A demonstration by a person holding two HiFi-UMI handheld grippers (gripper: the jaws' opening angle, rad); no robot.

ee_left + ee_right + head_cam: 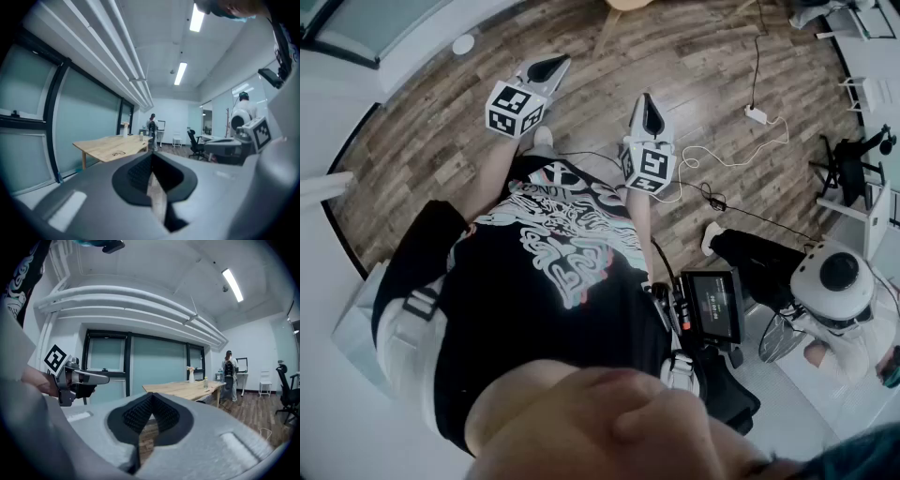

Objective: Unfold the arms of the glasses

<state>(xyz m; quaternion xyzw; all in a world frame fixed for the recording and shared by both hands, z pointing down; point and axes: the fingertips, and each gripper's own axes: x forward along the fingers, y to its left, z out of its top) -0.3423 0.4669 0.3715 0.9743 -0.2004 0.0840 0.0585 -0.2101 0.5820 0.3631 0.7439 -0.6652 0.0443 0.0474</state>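
A pair of dark-framed glasses (118, 153) lies on a light wooden table (110, 146) far ahead in the left gripper view; I cannot tell if its arms are folded. I cannot make the glasses out on the table (185, 389) in the right gripper view. In the head view both grippers are held out over the wooden floor in front of a black printed T-shirt. My left gripper (546, 67) (151, 157) has its jaws together with nothing between them. So does my right gripper (650, 114) (151, 397).
A white vase (191, 374) and a small bottle (205, 382) stand on the table. A person (151, 125) stands beyond it, near an office chair (194, 141). A seated person in white (839, 281), a screen device (712, 305) and a power strip (757, 114) lie to my right.
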